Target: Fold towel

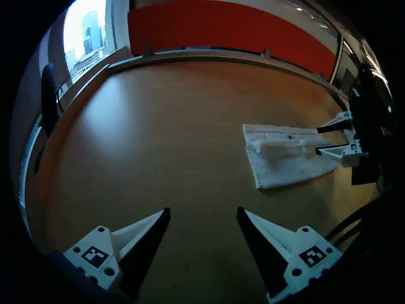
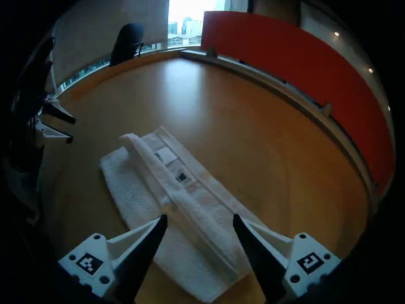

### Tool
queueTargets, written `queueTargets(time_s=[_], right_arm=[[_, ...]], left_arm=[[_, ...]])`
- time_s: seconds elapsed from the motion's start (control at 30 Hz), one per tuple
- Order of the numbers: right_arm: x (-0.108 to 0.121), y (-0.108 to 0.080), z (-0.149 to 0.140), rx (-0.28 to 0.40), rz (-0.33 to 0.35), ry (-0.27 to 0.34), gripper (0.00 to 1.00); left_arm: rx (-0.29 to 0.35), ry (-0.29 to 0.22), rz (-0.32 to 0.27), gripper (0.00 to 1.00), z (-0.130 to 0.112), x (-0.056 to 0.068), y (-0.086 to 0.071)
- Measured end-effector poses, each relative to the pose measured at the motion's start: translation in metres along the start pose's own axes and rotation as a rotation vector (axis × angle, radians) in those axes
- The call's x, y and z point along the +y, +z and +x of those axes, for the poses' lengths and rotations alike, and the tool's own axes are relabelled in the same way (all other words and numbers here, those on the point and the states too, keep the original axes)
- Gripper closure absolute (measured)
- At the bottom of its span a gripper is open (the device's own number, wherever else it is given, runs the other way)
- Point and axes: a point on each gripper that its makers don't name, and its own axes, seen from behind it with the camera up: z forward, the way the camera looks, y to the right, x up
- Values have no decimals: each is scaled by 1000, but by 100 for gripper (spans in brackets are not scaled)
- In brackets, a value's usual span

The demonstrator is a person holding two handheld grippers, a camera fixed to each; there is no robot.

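White terry towel (image 2: 177,202), looks soft, light and floppy, lies part-folded on the tabletop (image 2: 283,152) well short of the red panel (image 2: 304,66). Right hand-held gripper (image 2: 200,217) gapes empty at one end; left hand-held gripper (image 1: 202,210) open, empty. I'd pinch corners.

The right gripper (image 2: 199,218) hides, behind its fingers, part of the towel (image 2: 134,195).
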Motion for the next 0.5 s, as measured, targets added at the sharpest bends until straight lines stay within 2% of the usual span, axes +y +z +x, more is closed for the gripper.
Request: queueTargets(time_s=[0.3, 0.5], right_arm=[[-14, 13, 10, -9, 22, -39, 0], [-15, 18, 11, -13, 23, -43, 0]], left_arm=[[-1, -35, 26, 3, -12, -16, -10], [0, -41, 30, 3, -14, -18, -11]])
